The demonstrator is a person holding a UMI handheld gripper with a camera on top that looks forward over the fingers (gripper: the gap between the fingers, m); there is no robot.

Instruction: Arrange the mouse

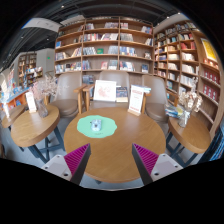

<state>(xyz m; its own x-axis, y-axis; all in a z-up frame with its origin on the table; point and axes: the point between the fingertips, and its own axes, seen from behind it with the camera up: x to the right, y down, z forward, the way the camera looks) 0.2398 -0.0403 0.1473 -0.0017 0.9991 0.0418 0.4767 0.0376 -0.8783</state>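
A small pale mouse (pixel 96 125) lies on a green mat (pixel 97 127) on the far half of a round wooden table (pixel 112 150). My gripper (pixel 112 160) is held above the table's near part, well short of the mat. Its fingers (pixel 78 161) are spread wide apart with the magenta pads facing in, and nothing is between them. The mouse sits beyond the fingers and slightly left of the middle.
An upright white sign (pixel 105 91) and a second card (pixel 137 99) stand at the table's far edge. Chairs (pixel 68 92) and other wooden tables (pixel 33 124) surround it. Tall bookshelves (pixel 105 45) line the back and right walls.
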